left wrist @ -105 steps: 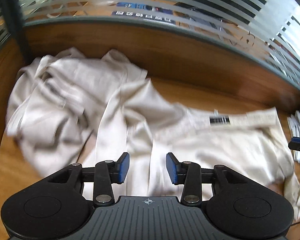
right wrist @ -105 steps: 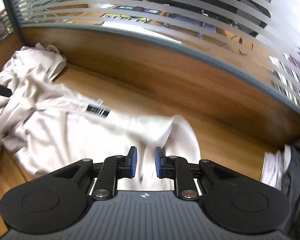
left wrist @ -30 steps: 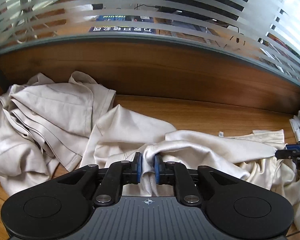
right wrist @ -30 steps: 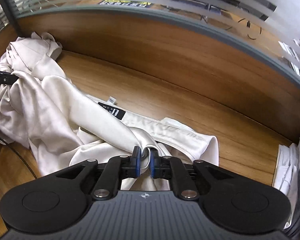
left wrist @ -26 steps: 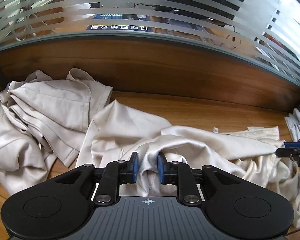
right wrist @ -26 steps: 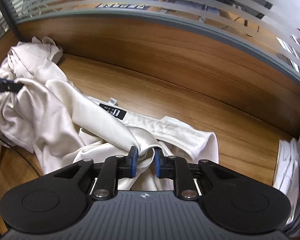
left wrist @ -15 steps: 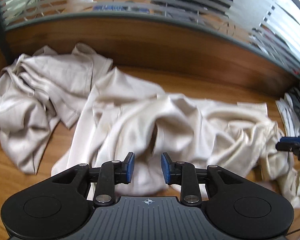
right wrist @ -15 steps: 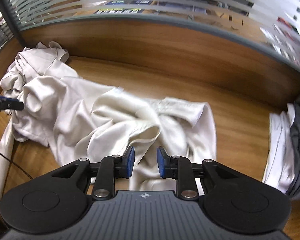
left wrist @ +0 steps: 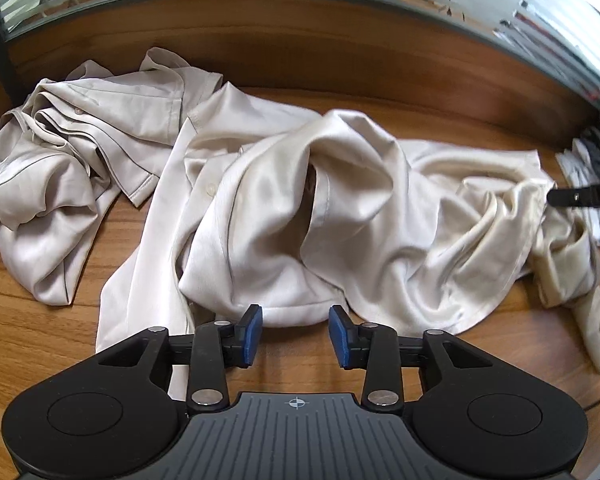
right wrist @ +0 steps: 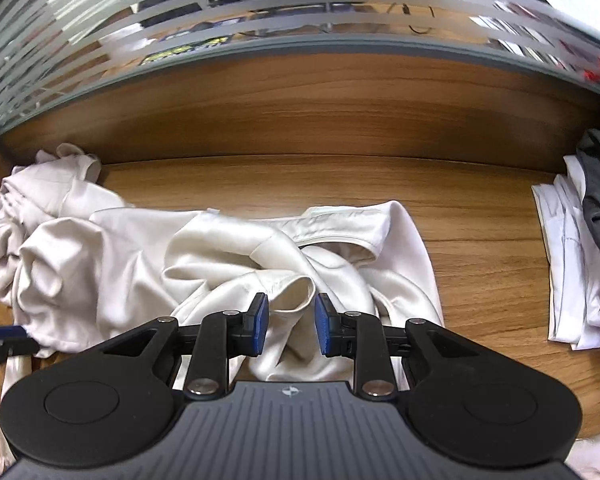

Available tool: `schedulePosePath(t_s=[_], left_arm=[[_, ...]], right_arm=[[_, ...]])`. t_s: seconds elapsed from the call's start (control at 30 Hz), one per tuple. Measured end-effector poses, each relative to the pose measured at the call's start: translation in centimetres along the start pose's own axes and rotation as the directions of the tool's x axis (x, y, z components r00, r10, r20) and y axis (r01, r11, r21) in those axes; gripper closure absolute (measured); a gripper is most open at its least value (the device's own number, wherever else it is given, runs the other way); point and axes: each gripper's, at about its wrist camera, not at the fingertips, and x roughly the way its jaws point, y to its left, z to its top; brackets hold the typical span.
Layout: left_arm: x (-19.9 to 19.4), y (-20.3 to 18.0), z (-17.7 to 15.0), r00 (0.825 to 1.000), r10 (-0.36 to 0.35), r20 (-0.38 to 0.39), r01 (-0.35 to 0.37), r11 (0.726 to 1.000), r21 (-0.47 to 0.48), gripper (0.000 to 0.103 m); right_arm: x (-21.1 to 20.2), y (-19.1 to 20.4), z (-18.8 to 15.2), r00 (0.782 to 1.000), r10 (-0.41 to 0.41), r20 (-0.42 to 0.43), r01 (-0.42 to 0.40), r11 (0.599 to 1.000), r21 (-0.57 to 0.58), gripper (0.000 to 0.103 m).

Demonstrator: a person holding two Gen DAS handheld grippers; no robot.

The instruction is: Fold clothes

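A cream satin garment (left wrist: 360,208) lies crumpled across the middle of the wooden table (left wrist: 40,328). My left gripper (left wrist: 296,334) hovers at its near hem, jaws opening; the hem lies between the blue pads (left wrist: 249,334) without being pressed. In the right wrist view the same garment (right wrist: 220,248) bunches under my right gripper (right wrist: 291,322), which is open, with a loose fold rising between its pads (right wrist: 259,324) untouched. Each gripper's tip shows at the edge of the other's view.
A second beige shirt (left wrist: 80,152) lies rumpled at the far left, touching the cream one. A stack of folded white and grey clothes (right wrist: 572,264) sits at the right. A wooden back panel (right wrist: 300,112) under striped glass closes off the table.
Both grippers went from shut on raised folds of the cream garment to open. The fabric dropped into a loose heap, and both grippers drew back toward its near edge.
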Motion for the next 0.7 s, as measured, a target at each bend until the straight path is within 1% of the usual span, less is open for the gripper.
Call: schedulePosePath(t_s=[0.03, 0.07, 0.1, 0.2, 0.23, 0.33, 0.4, 0.47, 0.57, 0.7], left_arm=[[0.3, 0.0, -0.1, 1.000, 0.002, -0.005, -0.002, 1.000, 0.000, 0.061], [0.7, -0.1, -0.1, 1.000, 0.003, -0.011, -0.003, 1.000, 0.000, 0.061], [1.1, -0.2, -0.1, 1.000, 0.004, -0.019, -0.004, 1.000, -0.002, 0.060], [2.2, -0.7, 0.0, 1.000, 0.002, -0.027, -0.002, 1.000, -0.010, 0.059], [2.5, -1.0, 0.1, 1.000, 0.007, -0.026, -0.007, 1.000, -0.009, 0.056], [3.5, -1.6, 0.3, 0.999, 0.042, -0.020, -0.042, 0.999, 0.010, 0.053], [4.2, -1.8, 0.3, 0.998, 0.064, -0.022, -0.064, 0.997, 0.034, 0.059], [4.5, -1.4, 0.1, 0.996, 0.082, -0.030, -0.081, 0.996, 0.041, 0.100], [3.5, -0.3, -0.4, 0.997, 0.076, -0.023, -0.076, 0.997, 0.013, 0.101], [0.5, 1.2, -1.6, 0.996, 0.084, 0.006, -0.084, 0.996, 0.019, 0.101]], right_arm=[[0.2, -0.1, 0.0, 1.000, -0.001, -0.005, 0.001, 1.000, 0.000, 0.081], [0.4, -0.3, 0.0, 1.000, -0.001, -0.009, 0.001, 1.000, 0.000, 0.091], [0.6, -0.4, 0.0, 1.000, -0.002, -0.014, 0.002, 1.000, -0.001, 0.098], [0.3, -0.6, -0.6, 1.000, -0.001, -0.025, 0.000, 1.000, -0.020, 0.103], [0.0, -0.7, -0.9, 1.000, -0.002, -0.028, 0.001, 1.000, -0.029, 0.103], [-1.2, -1.1, -1.9, 0.999, -0.019, -0.032, 0.018, 0.999, -0.047, 0.103], [-2.3, -1.6, -2.7, 0.999, -0.034, -0.034, 0.032, 0.998, -0.056, 0.103], [-3.6, -2.3, -3.5, 0.998, -0.053, -0.032, 0.052, 0.997, -0.058, 0.103], [-6.1, -3.7, -5.0, 0.995, -0.092, -0.025, 0.091, 0.994, -0.055, 0.103], [-9.5, -5.3, -7.1, 0.989, -0.145, -0.023, 0.143, 0.988, -0.059, 0.103]])
